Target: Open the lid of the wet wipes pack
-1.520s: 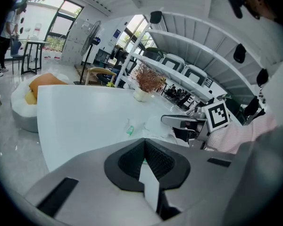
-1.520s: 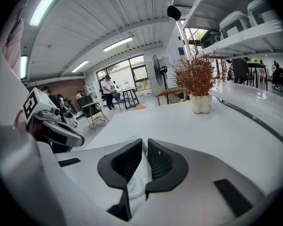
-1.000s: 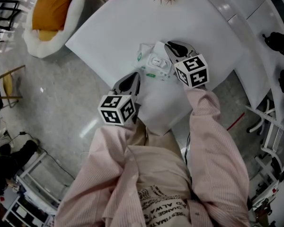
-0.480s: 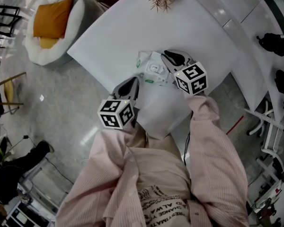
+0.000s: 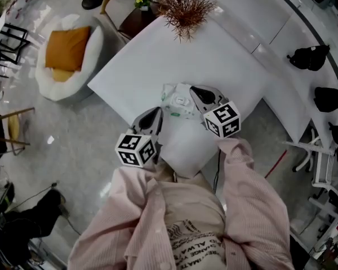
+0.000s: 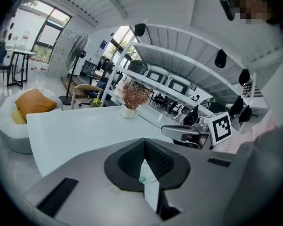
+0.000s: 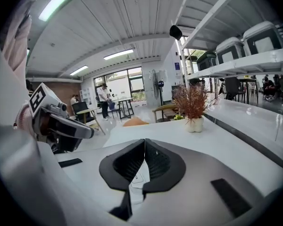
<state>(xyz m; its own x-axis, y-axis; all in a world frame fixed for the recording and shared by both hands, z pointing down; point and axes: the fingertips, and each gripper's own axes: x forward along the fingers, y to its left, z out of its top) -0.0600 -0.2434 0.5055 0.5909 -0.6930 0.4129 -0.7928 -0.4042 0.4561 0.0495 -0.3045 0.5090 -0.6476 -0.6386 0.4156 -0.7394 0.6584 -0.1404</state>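
Note:
The wet wipes pack (image 5: 177,101), white film with green print and a white lid, hangs between both grippers above the white table (image 5: 219,55). My left gripper (image 5: 159,110) is shut on the pack's near left edge. In the left gripper view a strip of its film (image 6: 150,187) shows below the closed jaws. My right gripper (image 5: 194,90) is shut on the pack's right side, with a thin white piece (image 7: 137,181) pinched under its jaws. Which part of the pack that piece is, I cannot tell.
A dried plant in a white pot (image 5: 186,7) stands at the table's far edge. A white round chair with an orange cushion (image 5: 67,52) is on the floor at the left. Black bags (image 5: 310,58) lie on the counter at the right. The person's pink sleeves (image 5: 248,196) fill the foreground.
Both grippers have risen together with the pack held between them. The right gripper's jaws have closed onto the pack's right side.

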